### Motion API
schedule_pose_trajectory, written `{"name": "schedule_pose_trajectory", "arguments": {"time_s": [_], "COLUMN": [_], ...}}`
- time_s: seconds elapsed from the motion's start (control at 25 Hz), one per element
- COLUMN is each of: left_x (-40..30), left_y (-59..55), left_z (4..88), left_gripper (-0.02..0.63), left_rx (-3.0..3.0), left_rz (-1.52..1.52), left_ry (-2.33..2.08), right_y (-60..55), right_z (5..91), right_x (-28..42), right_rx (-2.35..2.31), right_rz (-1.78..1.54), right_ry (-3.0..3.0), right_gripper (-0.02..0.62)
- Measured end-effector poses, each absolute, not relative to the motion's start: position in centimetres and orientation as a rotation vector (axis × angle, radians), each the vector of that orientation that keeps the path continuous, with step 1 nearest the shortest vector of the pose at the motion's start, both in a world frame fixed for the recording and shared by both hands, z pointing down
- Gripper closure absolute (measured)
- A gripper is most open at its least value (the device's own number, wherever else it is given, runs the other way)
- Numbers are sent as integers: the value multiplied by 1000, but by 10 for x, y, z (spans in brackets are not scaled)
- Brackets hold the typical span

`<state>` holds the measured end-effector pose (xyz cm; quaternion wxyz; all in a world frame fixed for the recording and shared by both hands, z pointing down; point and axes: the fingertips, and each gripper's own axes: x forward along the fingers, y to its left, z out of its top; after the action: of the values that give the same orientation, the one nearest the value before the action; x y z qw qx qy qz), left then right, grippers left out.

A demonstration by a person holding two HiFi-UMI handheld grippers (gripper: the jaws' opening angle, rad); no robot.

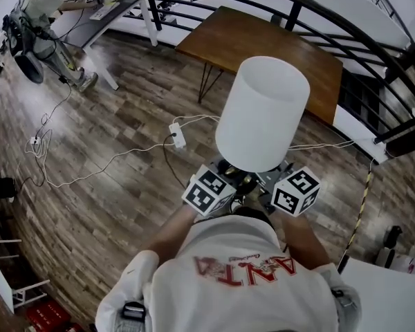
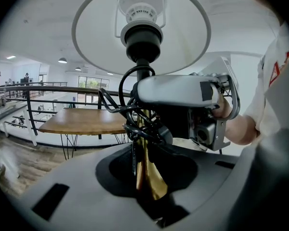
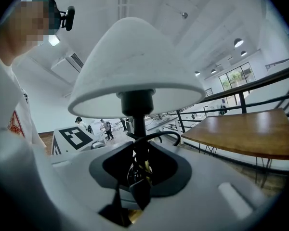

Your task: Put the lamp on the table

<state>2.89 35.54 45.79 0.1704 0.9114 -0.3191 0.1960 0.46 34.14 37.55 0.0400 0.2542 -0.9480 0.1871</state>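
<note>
— Two grippers on one thing?

— Yes. The left gripper (image 2: 147, 174) and the right gripper (image 3: 138, 177) both have their jaws closed on the white drum-shaded lamp with a black socket and a brass stem (image 1: 261, 113). They grip from opposite sides, low on the stem.

— What sits between the left jaws?

— The brass stem, pinched upright and flaring wider on the near side of the jaws. A loose bundle of glossy black cord (image 2: 116, 106) is looped round the stem just past the jaw tips. The right gripper's pale body crosses close behind it.

— And the right jaws?

— They clamp the same stem where it is dark, with cord strands beside it in the gap. A glint of brass shows on the near side. The shade sits straight above both pairs of jaws.

— Where is the lamp, and where the table?

— The lamp is in the air, upright, close in front of the person's chest, above the brown wood-plank floor (image 1: 111, 199). The brown rectangular wooden table on thin black metal legs (image 1: 263, 54) lies beyond the jaws, well apart from the lamp. A curved black metal railing (image 2: 48, 87) runs behind it.

— Anything lower down?

— A white power strip (image 1: 178, 135) with white cables lies on the floor, below the jaws and to their left.
</note>
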Motion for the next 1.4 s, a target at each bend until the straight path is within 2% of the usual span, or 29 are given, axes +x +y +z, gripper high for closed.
{"name": "schedule_pose_trajectory", "arguments": {"time_s": [0.8,1.4], "left_x": [81,99], "left_y": [183,98], "left_z": [454,471], "left_gripper": [502,502], "left_rx": [2511,2541], "left_rz": [556,579], "left_ry": [-1061,-964], "right_y": [172,85], "right_z": [370,388], "right_x": [57,76], "right_rx": [582,687], "right_rz": [586,628], "right_ry": [-2952,-2930], "right_gripper": [494,492]}}
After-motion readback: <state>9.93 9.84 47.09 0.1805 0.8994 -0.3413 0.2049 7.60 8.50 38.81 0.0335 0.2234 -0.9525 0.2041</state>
